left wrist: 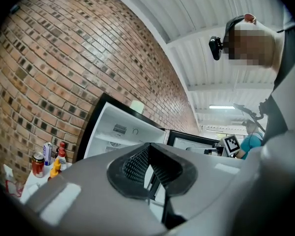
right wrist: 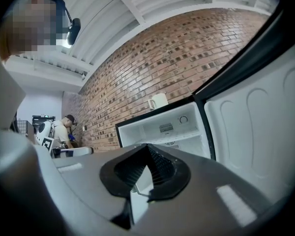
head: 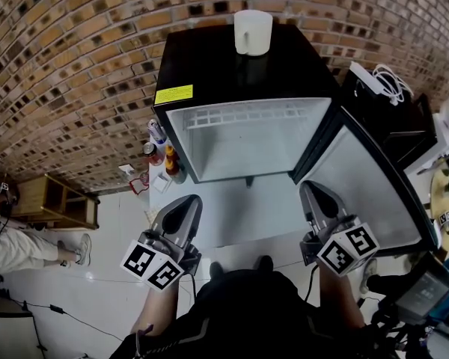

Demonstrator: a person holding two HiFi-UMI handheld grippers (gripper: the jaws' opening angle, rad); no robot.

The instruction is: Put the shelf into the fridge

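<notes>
- Two grippers sit closest to us: the left gripper (head: pixel 187 202) and the right gripper (head: pixel 313 191), each carrying one marker cube.
- Both are clenched on the one shelf (head: pixel 247 212). In each gripper view a thin edge of it is pinched between the ridged pads.
- We see the shelf as a pale flat panel held level between the two grippers, just in front of the open compartment. We cannot tell whether its far edge has crossed the threshold.
- One small black fridge (head: pixel 209 62) stands against the brick wall, its white interior bare.
- Its one door (head: pixel 370 189) is swung wide open to the right.
- One white mug (head: pixel 252 32) stands on the fridge top, and one yellow label (head: pixel 173 94) is stuck near the front left corner.
- Left of the fridge we count at least four containers (head: pixel 162 152), among them one red can and one yellow bottle.
- One seated person (head: pixel 19 249) shows at the far left, beside one wooden crate (head: pixel 52 200).
</notes>
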